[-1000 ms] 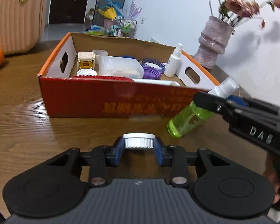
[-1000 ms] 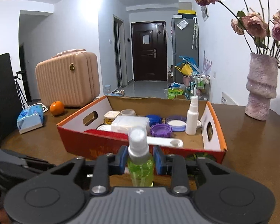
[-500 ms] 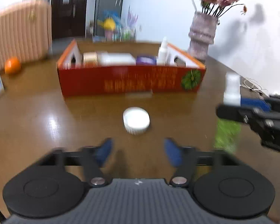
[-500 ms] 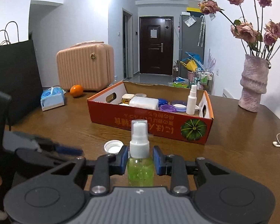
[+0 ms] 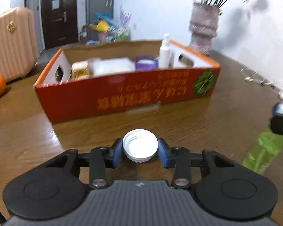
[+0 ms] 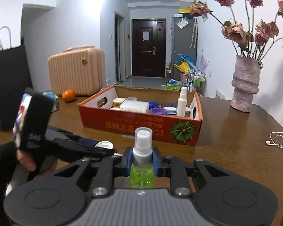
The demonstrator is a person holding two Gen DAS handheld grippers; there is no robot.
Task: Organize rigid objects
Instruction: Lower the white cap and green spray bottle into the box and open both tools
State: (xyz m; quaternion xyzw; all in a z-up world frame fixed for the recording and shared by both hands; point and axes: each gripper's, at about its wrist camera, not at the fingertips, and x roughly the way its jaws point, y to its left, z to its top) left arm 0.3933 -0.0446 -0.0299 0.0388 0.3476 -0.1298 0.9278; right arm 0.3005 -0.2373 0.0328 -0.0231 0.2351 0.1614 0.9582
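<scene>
Left gripper (image 5: 140, 149), lower centre of the left wrist view: blue pads clamped on a white ribbed plastic screw cap (image 5: 140, 145), open side up, threads visible inside, slightly blurred. Right gripper (image 6: 142, 160), lower centre of the right wrist view: blue pads closed around the silver collar of a small translucent green spray bottle (image 6: 142, 171), upright, white pump head under a clear overcap.

Mid-frame in both views, a red-orange cardboard box (image 6: 139, 124) with a pumpkin print on the brown wooden table (image 6: 235, 150). Inside: a white spray bottle (image 6: 181, 102) upright at the right end, purple round lids (image 6: 157, 110), a clear rectangular plastic container (image 6: 134, 106).

Right wrist view, lower left: the cap shows beyond the left gripper's black body. Left wrist view, right edge: the green bottle is blurred.
</scene>
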